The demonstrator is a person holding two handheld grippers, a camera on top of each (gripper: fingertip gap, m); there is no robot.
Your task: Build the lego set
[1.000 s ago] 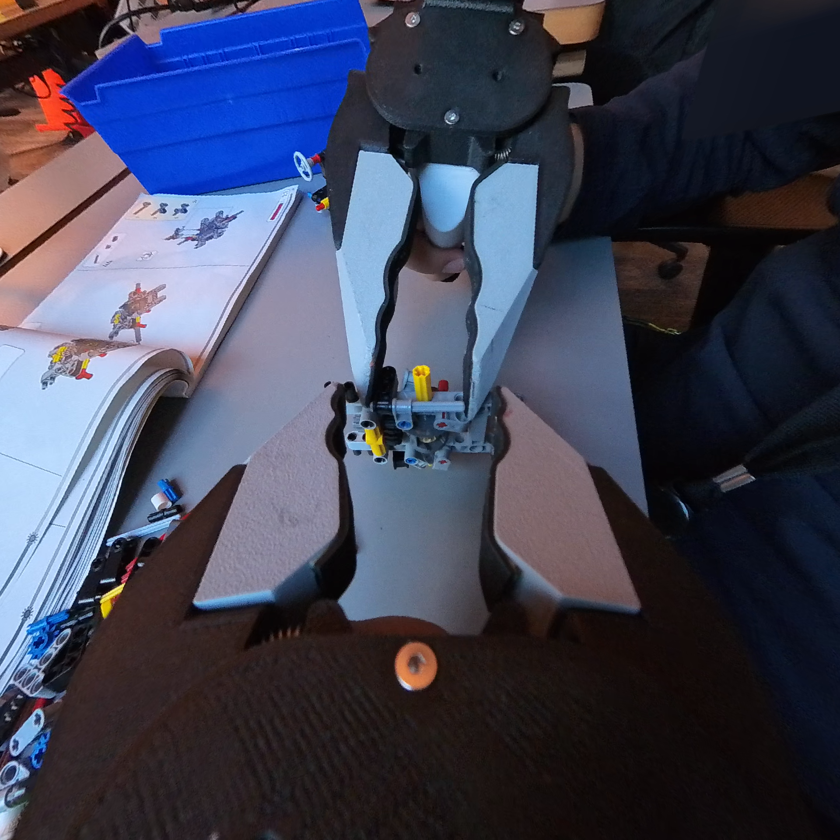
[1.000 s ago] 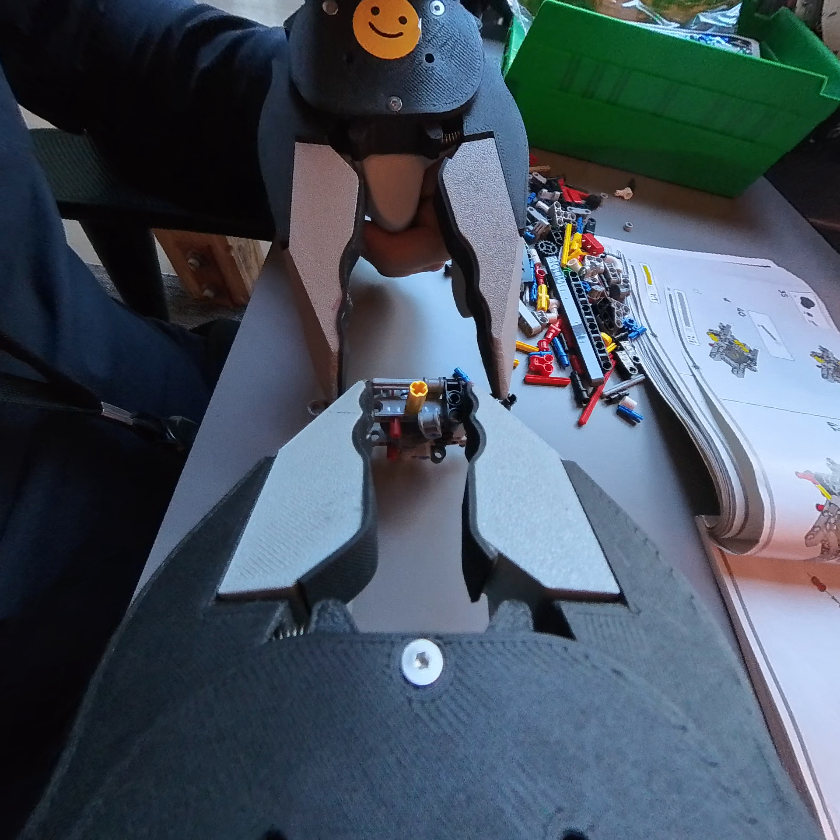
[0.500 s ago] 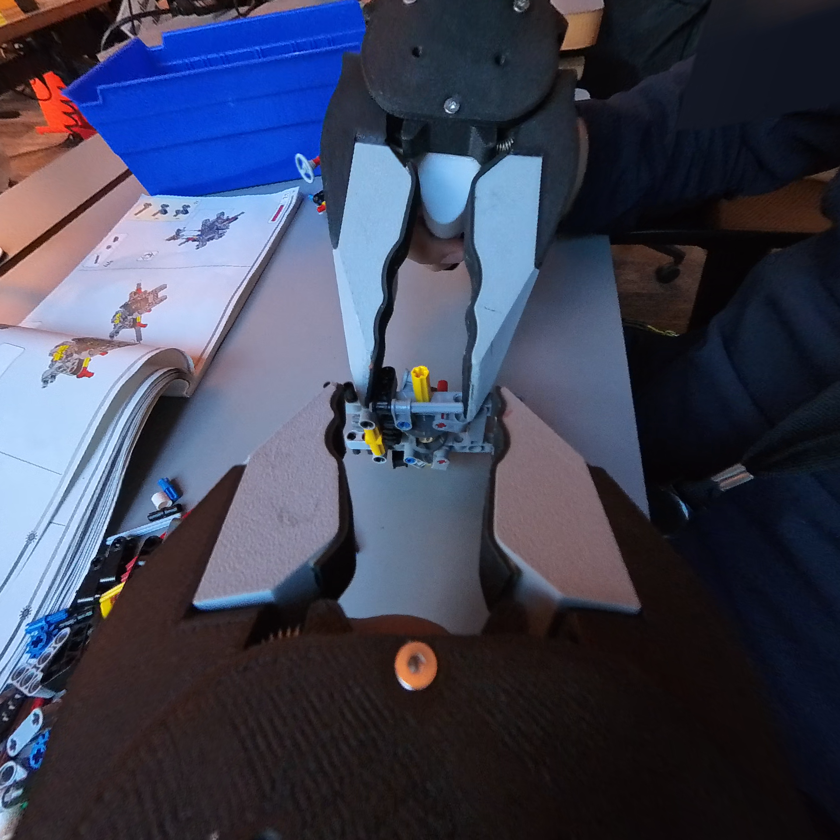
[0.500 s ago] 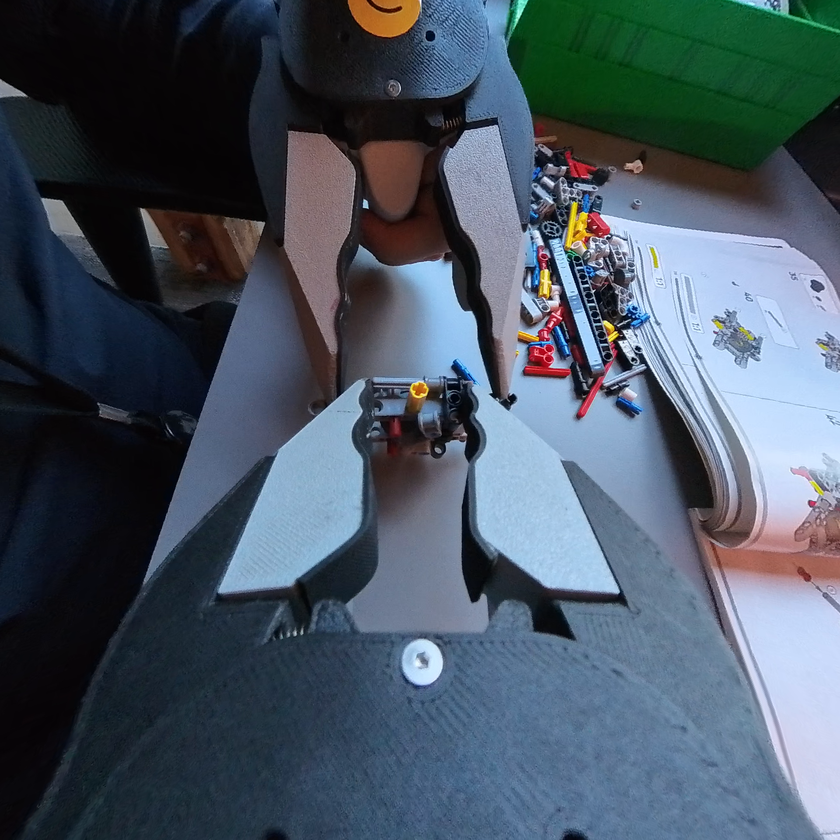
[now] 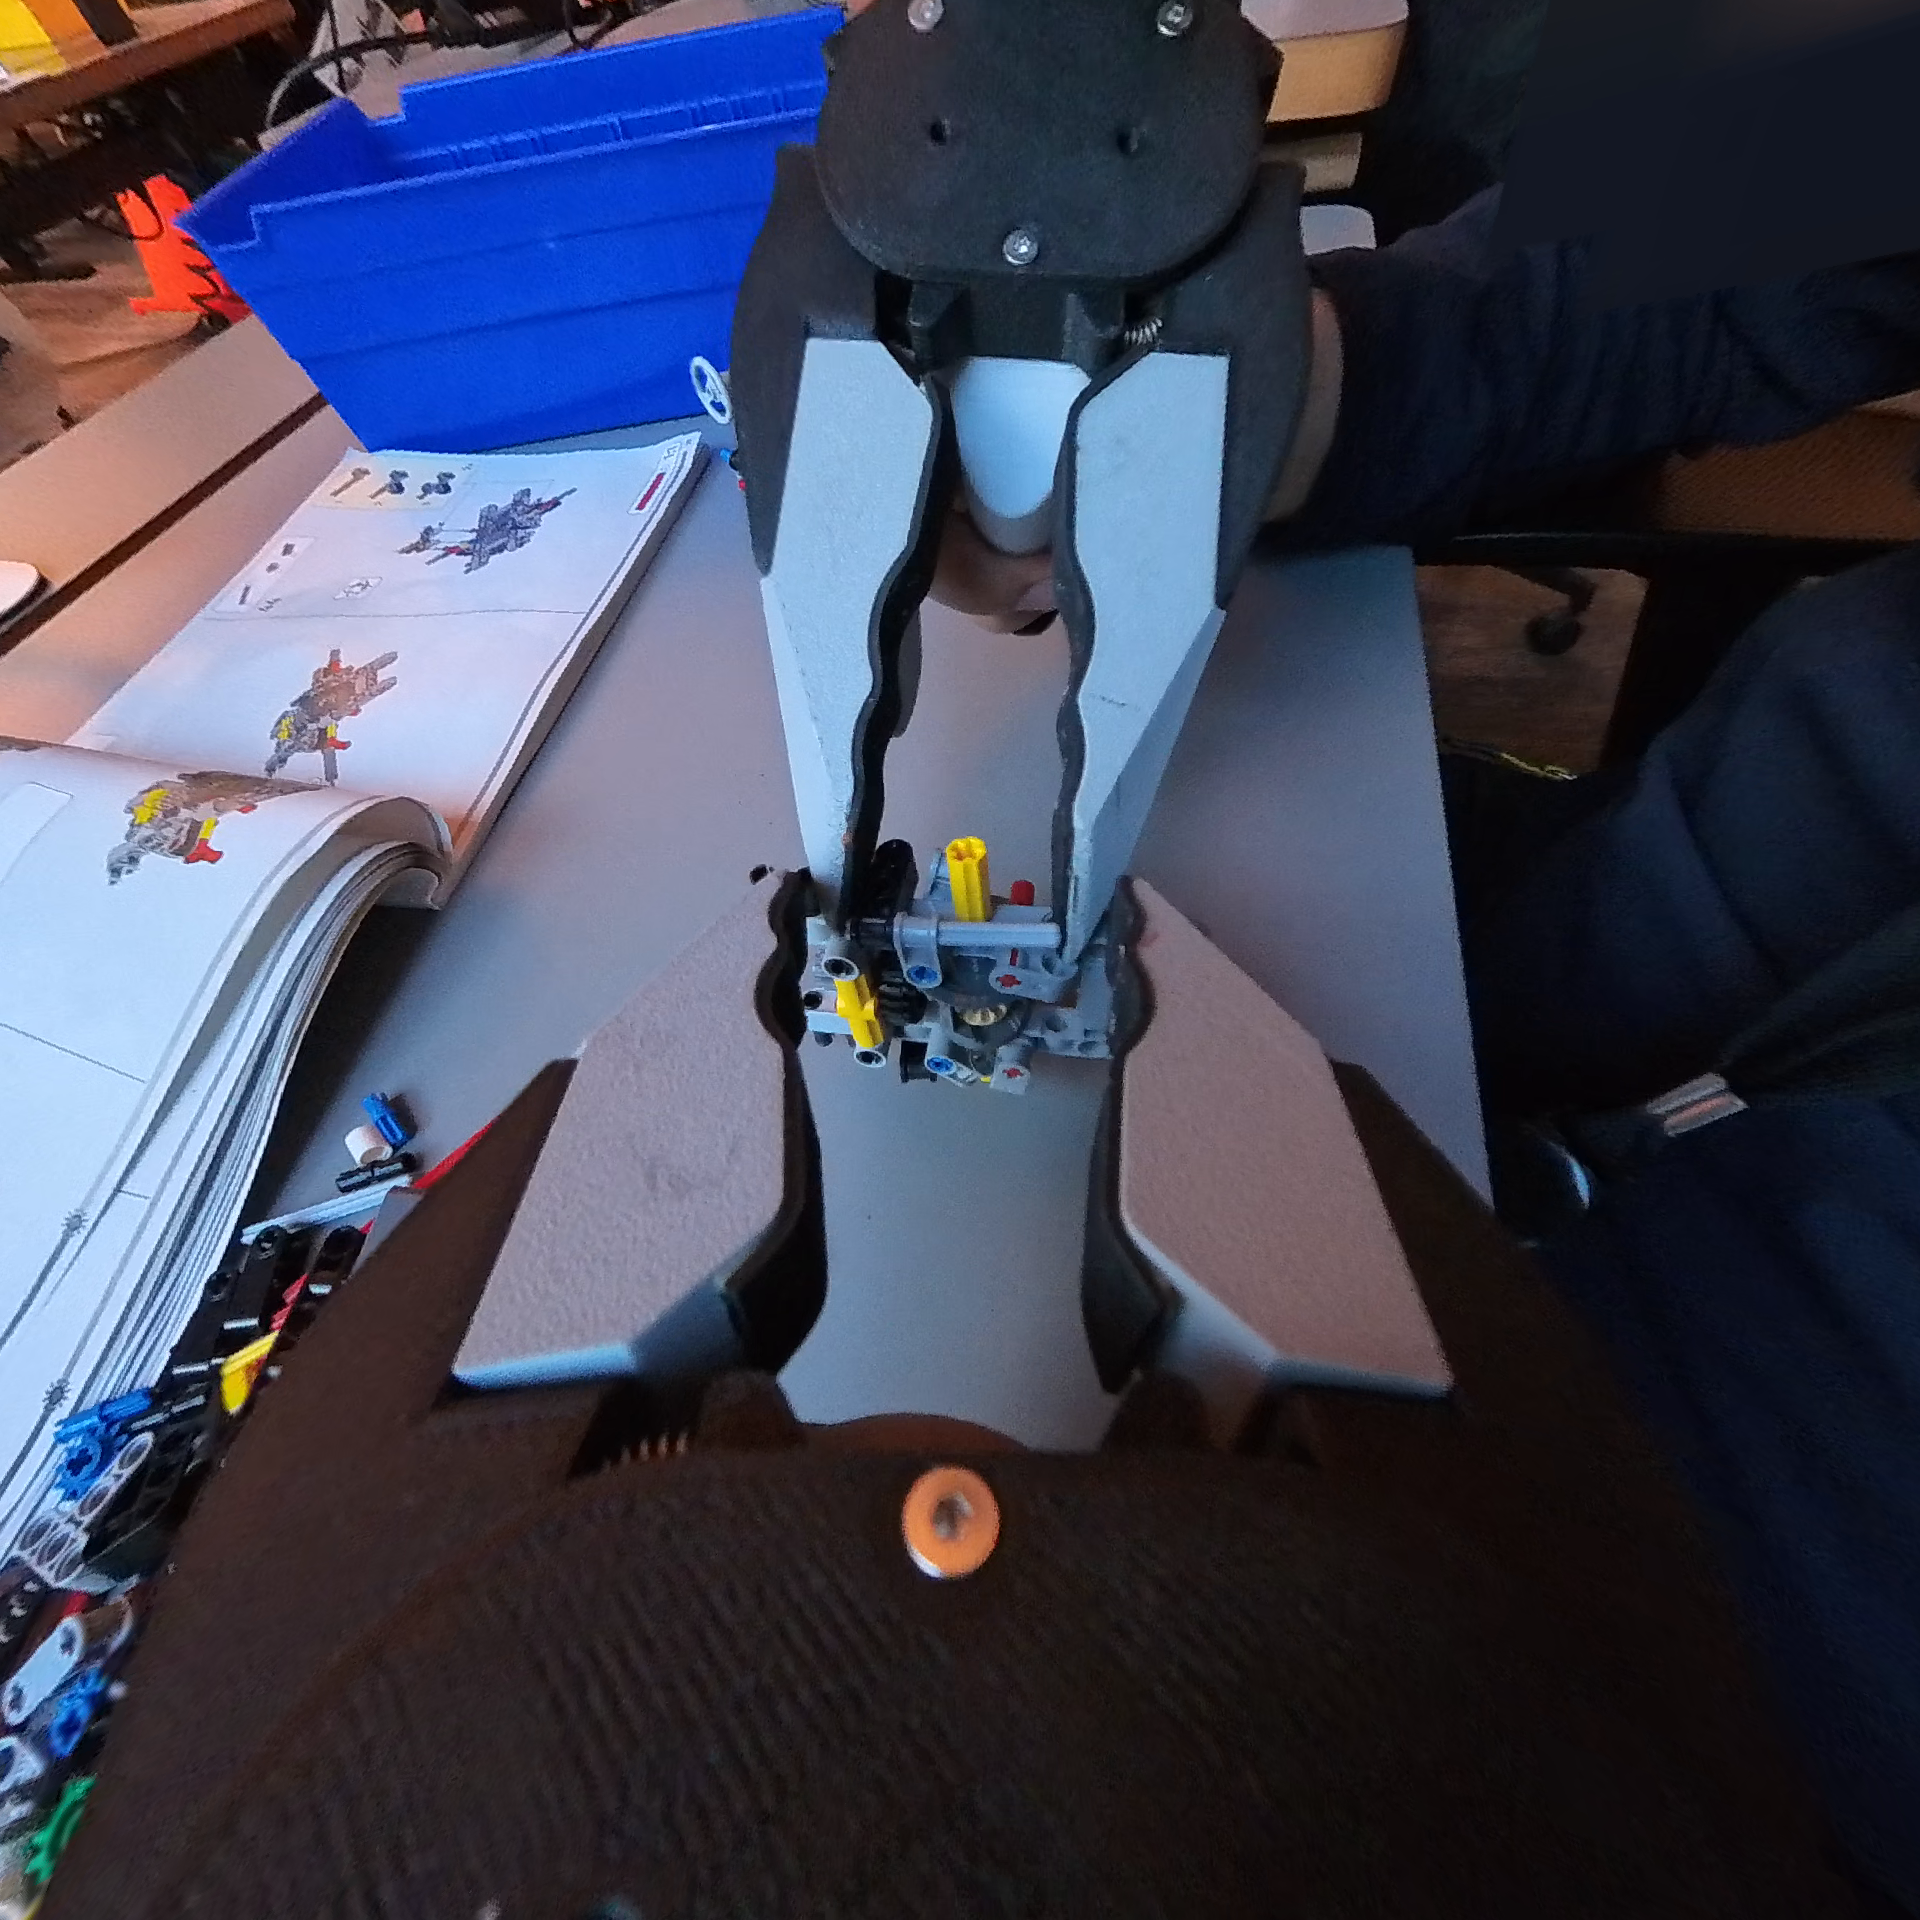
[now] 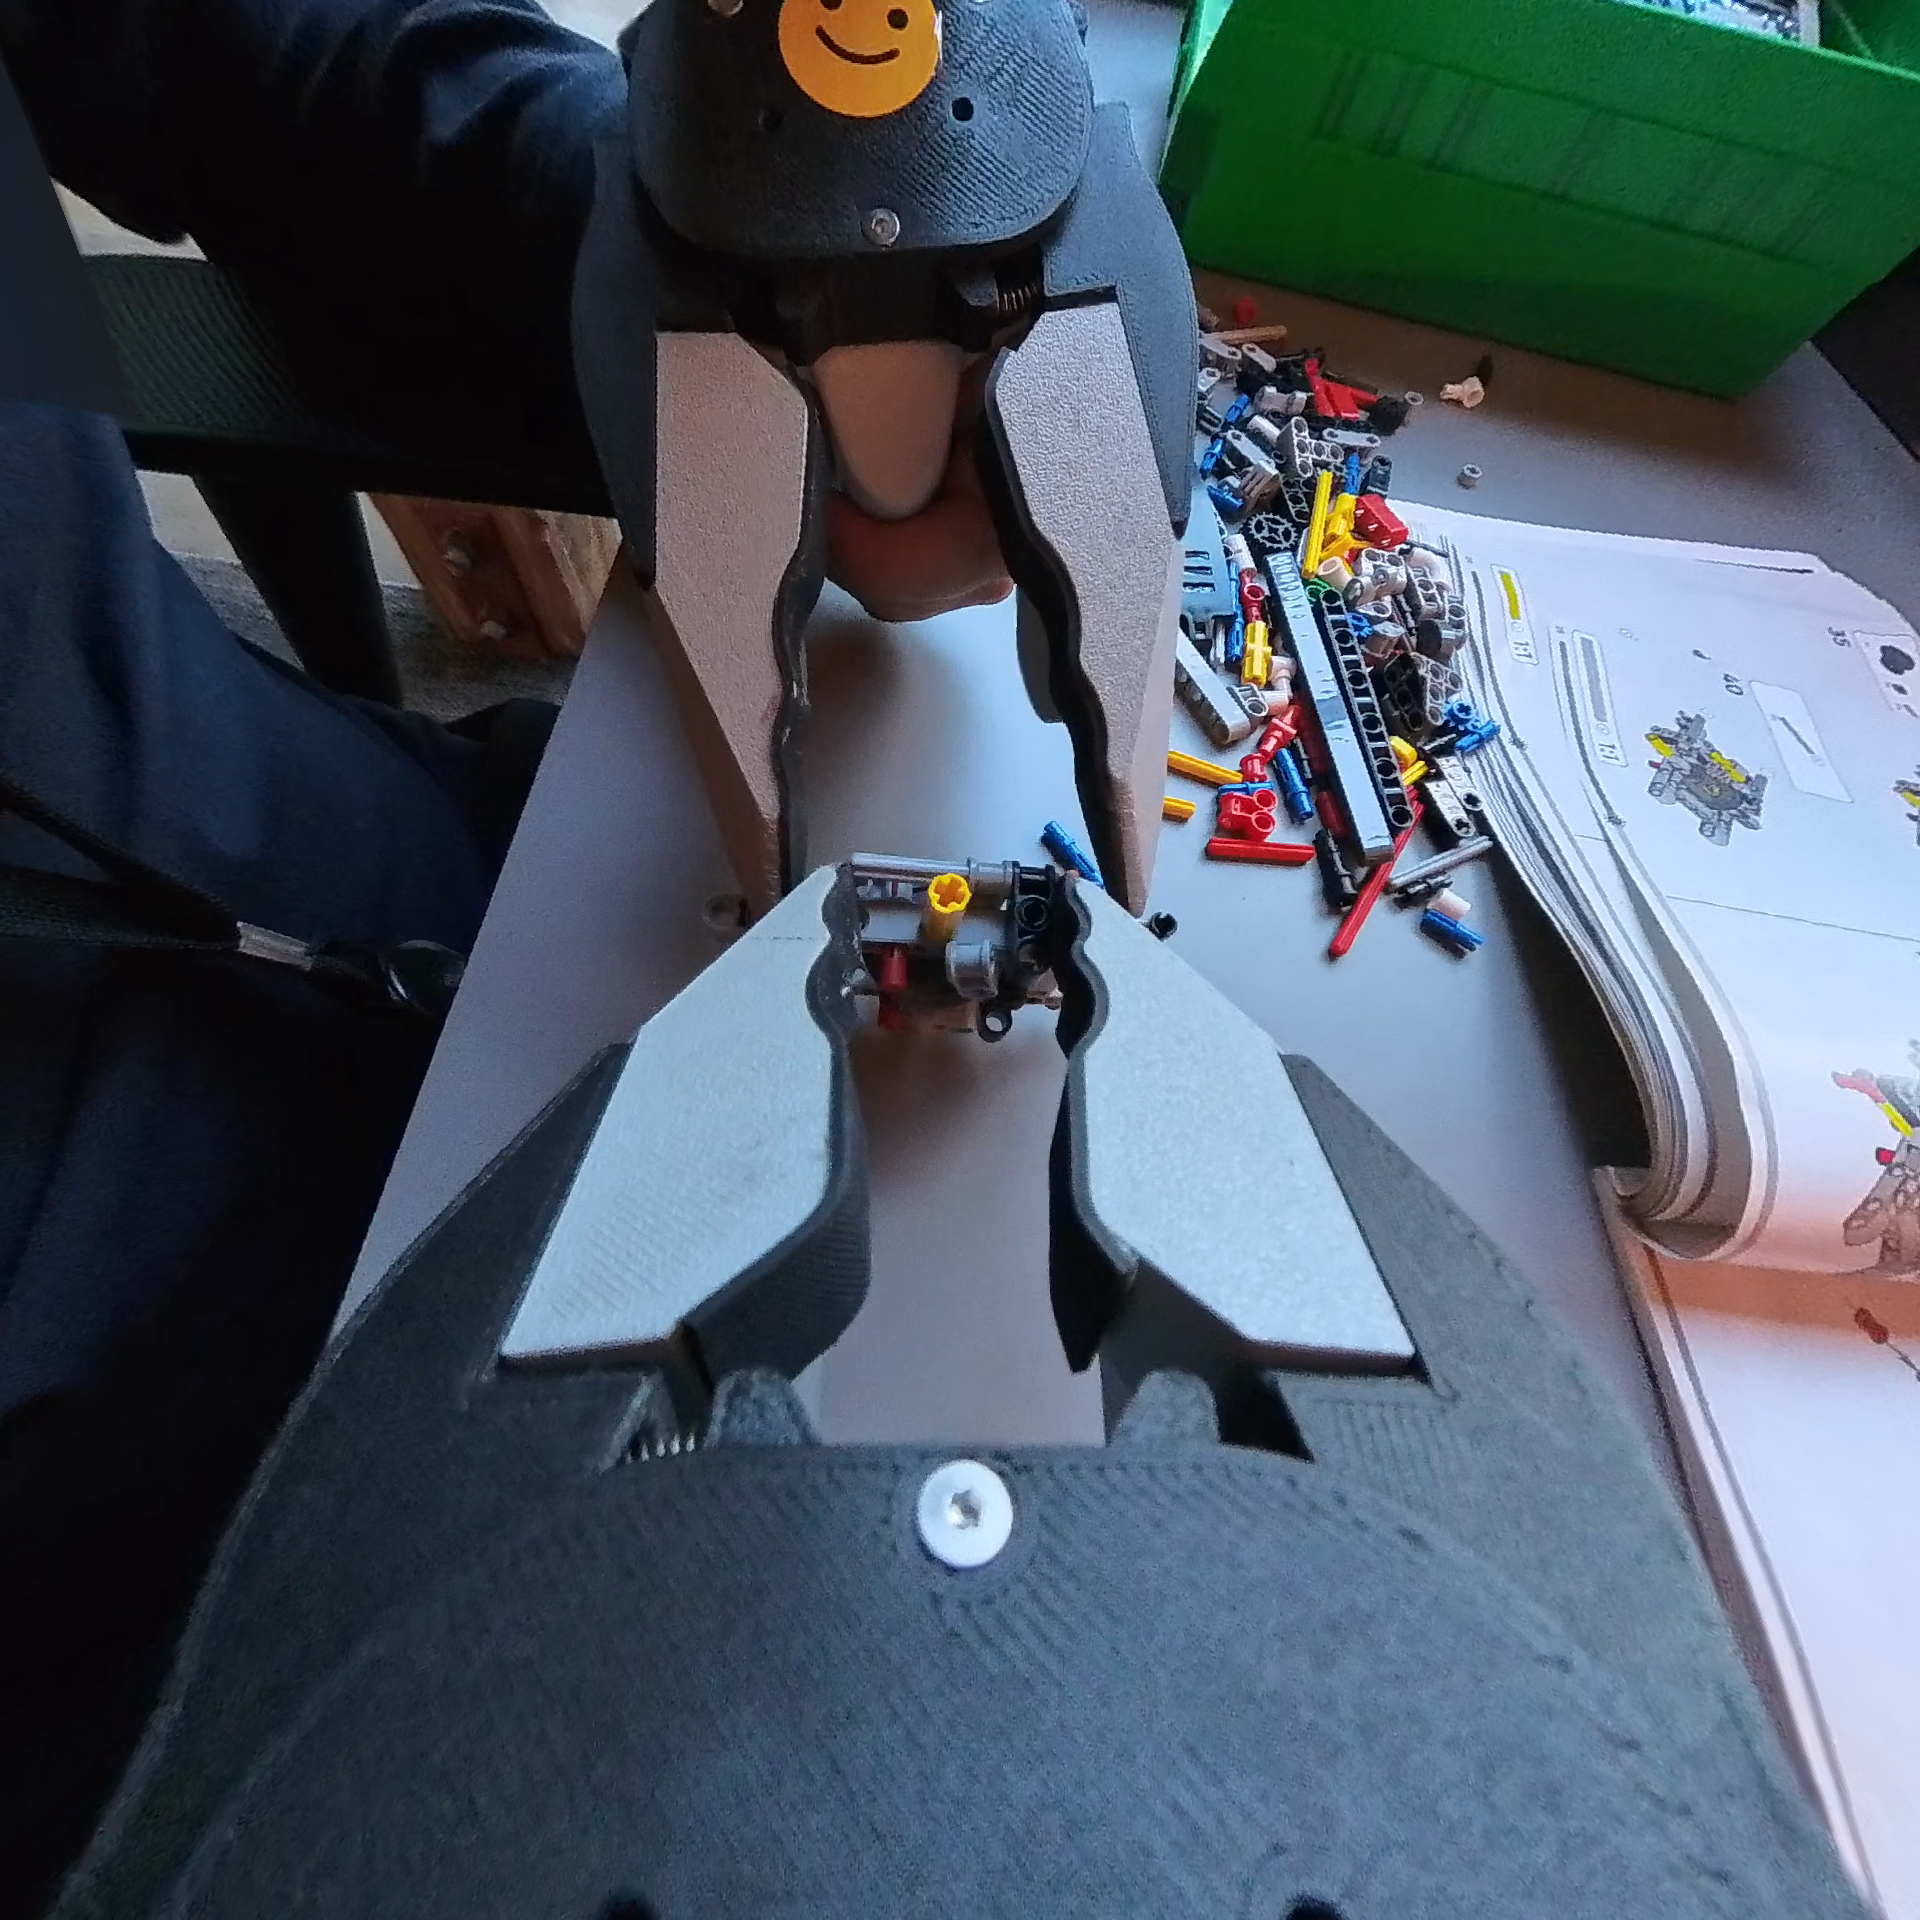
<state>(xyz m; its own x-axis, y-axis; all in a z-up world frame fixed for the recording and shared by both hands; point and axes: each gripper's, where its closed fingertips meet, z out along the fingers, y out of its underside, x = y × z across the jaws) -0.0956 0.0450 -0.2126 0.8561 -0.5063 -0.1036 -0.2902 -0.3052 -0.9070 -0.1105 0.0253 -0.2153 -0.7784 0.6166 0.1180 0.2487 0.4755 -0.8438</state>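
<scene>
Two hand-held grippers meet nose to nose over a small grey toy-brick assembly (image 5: 961,977) with yellow, red and black pins. The right hand-held gripper (image 6: 956,951) clamps it, pads pressing both sides. The left hand-held gripper (image 5: 961,971) brackets its ends at a wider spread; contact is unclear. The assembly sits above the grey worktop (image 5: 644,831), beside the open instruction booklet (image 5: 312,727) and loose bricks (image 6: 1340,644).

Grey table (image 6: 1299,1039): booklet (image 6: 1714,831), loose pieces (image 6: 1340,644)
</scene>
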